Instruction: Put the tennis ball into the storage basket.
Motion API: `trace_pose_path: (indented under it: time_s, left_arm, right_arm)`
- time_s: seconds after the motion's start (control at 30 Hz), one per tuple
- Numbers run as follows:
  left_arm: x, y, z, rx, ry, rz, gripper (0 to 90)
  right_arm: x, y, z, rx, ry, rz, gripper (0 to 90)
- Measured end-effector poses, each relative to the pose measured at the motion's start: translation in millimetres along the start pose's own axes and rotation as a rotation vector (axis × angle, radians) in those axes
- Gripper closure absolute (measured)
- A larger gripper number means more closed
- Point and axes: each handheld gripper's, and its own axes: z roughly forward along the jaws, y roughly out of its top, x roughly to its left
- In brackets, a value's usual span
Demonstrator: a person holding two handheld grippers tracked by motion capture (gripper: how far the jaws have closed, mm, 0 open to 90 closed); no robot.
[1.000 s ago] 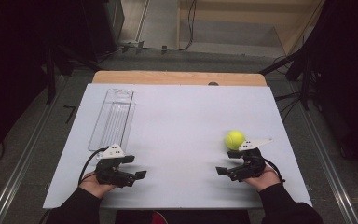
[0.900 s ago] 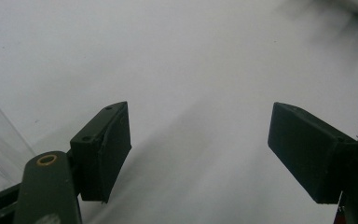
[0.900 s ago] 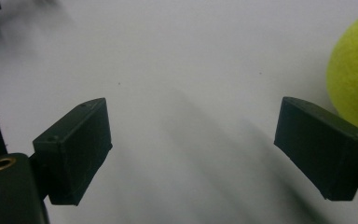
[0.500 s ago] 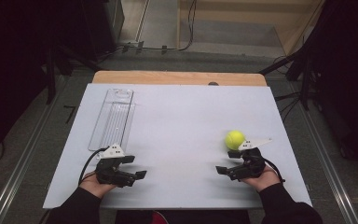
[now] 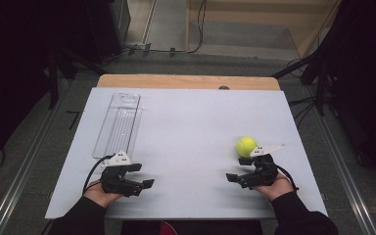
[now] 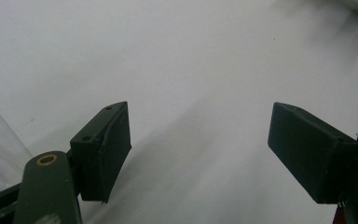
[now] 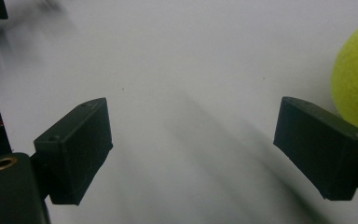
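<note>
Ball (image 5: 246, 146): yellow tennis ball on the desk (image 5: 191, 127), right half, just beside and ahead of the right claw, apart from it; at the right edge of the right gripper view (image 7: 356, 88), beyond the near jaw.
Right claw (image 5: 239, 178): jaws wide apart, nothing between them; points inward across the desk, not at the ball.
Left claw (image 5: 142, 177): jaws equally wide, empty; rests near the front left of the desk.
Tray (image 5: 118, 125): clear plastic, long, lying ahead of the left claw.
Handling (judged): ball light, springy, felt-covered, so grippy; round, so it may roll if nudged.
Hold (judged): across the widest part, one jaw on each side.
Hard to see: ball cut off in the right gripper view; tray contents, if any, unreadable through the clear plastic.
</note>
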Motion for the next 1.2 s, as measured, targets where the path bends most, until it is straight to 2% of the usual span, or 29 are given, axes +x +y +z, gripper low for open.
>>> trace_pose_path:
  time_s: [0.5,0.57,0.73,0.83,1.2]
  left_arm:
    - [0.3,-0.3,-0.1,0.009,0.001,-0.008,22.0]
    - [0.2,-0.3,-0.6,0.008,0.001,-0.008,22.0]
    - [-0.2,-0.4,-0.3,0.01,0.0,-0.008,22.0]
    - [0.2,-0.6,0.1,0.008,-0.001,-0.013,22.0]
    - [0.5,-1.0,-0.1,0.005,-0.003,-0.015,22.0]
  right_arm:
    - [2.6,17.4,-9.5,-0.027,-0.014,-0.009,9.5]
    - [3.5,19.9,-11.3,-0.025,-0.017,-0.007,12.3]
    - [4.5,28.0,-15.8,-0.037,-0.02,-0.005,12.3]
    - [3.8,33.8,-18.8,-0.044,-0.043,-0.008,12.3]
    - [0.6,46.9,-22.6,-0.041,-0.074,-0.005,12.3]
